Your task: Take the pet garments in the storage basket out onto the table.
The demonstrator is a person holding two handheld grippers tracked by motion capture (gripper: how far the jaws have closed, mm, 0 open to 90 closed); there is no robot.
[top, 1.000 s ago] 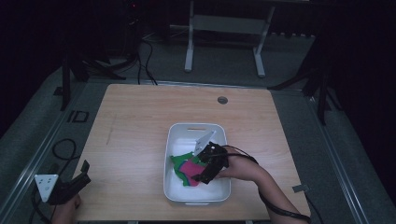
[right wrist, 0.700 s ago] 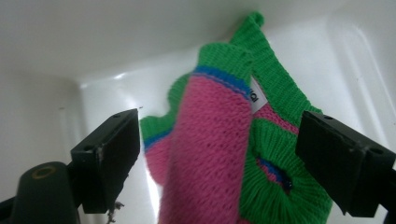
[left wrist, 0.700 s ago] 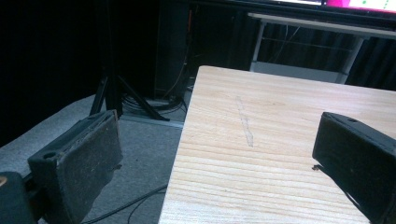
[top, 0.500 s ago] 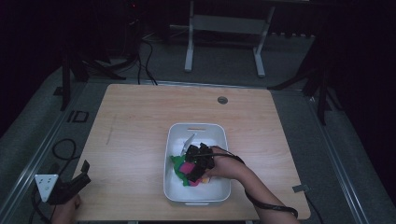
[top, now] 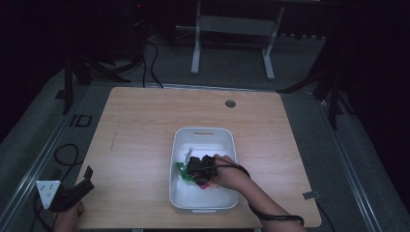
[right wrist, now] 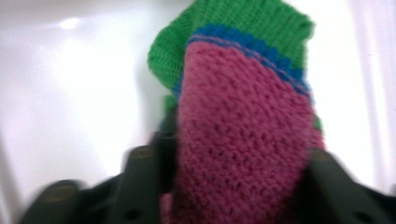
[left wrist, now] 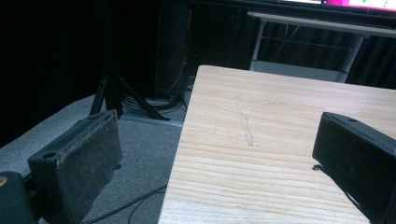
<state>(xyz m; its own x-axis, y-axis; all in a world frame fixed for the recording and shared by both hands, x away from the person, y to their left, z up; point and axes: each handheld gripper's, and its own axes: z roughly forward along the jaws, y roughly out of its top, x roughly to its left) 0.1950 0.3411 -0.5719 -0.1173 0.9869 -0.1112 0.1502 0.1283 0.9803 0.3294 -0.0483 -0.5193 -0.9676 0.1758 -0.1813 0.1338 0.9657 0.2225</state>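
Observation:
A knitted cloth [right wrist: 243, 121], pink with a blue stripe and a green edge, lies in the white bin [top: 203, 133] on the wooden table [top: 140, 125]. My right gripper [top: 196, 167] reaches down into the bin, and its jaws press the pink part of the cloth from both sides [right wrist: 231, 161]. A bit of green knit [top: 182, 167] pokes out to the left of the gripper in the high view. My left gripper [top: 83, 186] hangs off the table's near left corner, jaws wide apart with nothing between them [left wrist: 215, 154].
The bin sits near the table's front edge, right of centre. A round grommet [top: 230, 103] is set in the far part of the table. Cables and stand legs [left wrist: 112, 93] are on the grey floor to the left, and a metal frame [top: 232, 29] is beyond the table.
My right gripper has moved left and lower into the bin, onto the knitted cloth. The left gripper has stayed put.

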